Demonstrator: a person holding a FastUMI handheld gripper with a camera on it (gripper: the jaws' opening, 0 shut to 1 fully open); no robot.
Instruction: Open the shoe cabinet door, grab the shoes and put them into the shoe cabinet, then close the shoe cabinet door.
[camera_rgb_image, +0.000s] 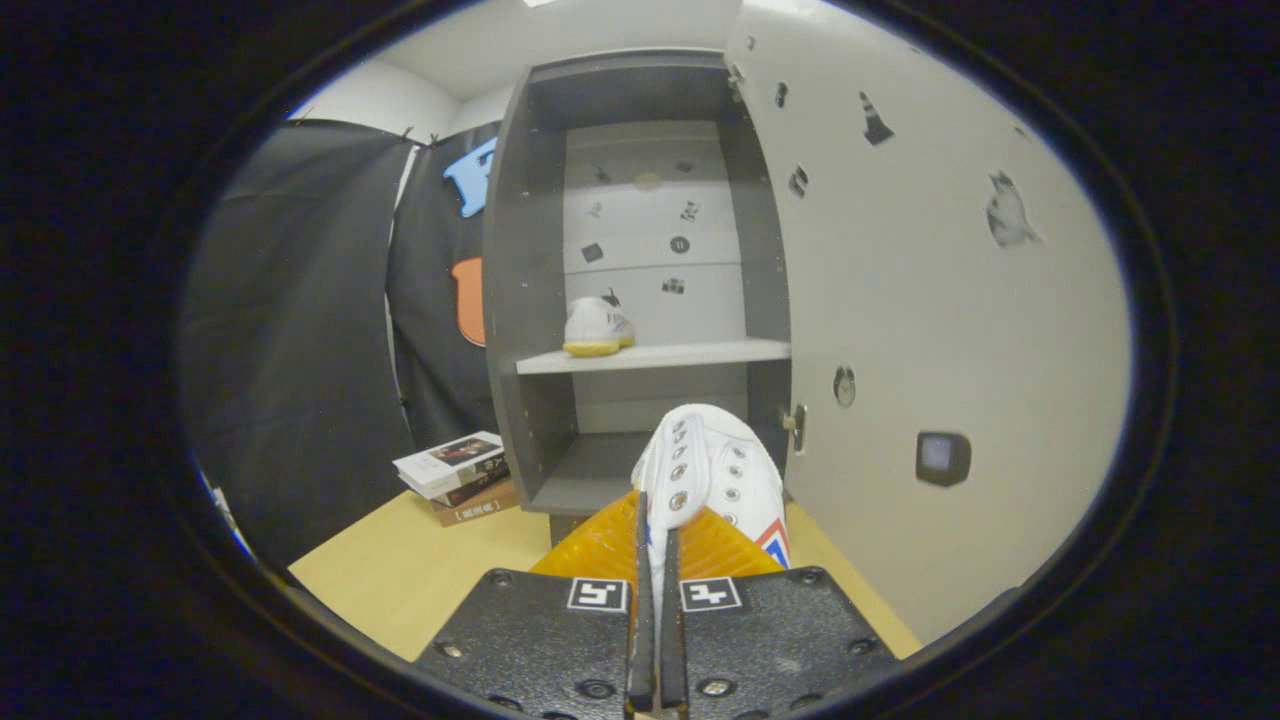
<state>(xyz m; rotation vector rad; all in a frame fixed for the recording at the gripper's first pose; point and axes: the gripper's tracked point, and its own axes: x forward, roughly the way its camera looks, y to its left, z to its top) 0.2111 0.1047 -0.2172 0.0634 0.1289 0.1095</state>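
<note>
The claw (657, 560) pinches a white lace-up canvas shoe (712, 475), toe pointing forward at the grey open-doored shoe cabinet (520, 300), its lower shelf straight ahead.

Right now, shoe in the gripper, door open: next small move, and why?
Probably carry the held shoe forward and up onto the middle shelf, beside the shoe already standing there. The gripper is shut on the held shoe, the cabinet door is swung wide open, and the shelf has bare space next to the first shoe. The lower compartment just ahead would also take it.
</note>
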